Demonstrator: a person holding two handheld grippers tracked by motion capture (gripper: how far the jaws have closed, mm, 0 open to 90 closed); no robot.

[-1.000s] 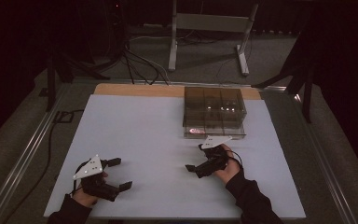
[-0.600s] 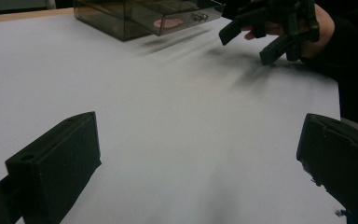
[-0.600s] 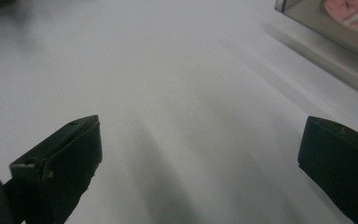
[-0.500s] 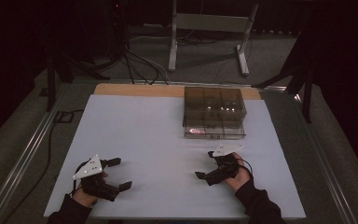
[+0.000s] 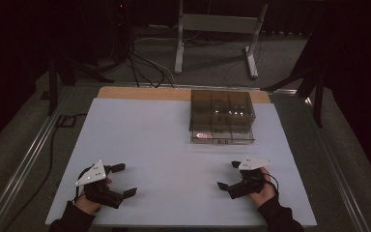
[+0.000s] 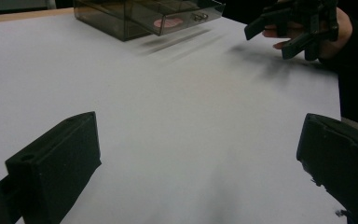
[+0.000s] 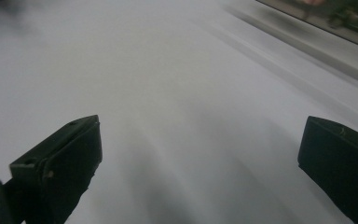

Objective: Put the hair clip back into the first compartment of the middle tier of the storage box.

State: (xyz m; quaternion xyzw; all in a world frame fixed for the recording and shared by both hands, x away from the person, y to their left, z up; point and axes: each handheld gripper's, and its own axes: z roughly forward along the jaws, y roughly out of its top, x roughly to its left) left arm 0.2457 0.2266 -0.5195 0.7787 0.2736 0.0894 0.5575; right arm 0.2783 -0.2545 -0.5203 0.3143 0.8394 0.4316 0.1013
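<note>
Your left claw and right claw both rest low on the white worktop, jaws spread wide with nothing between them. The smoky clear box sits well apart, toward the far edge. Its contents are too dim to make out; your right gripper view is motion-blurred and crops it.
</note>
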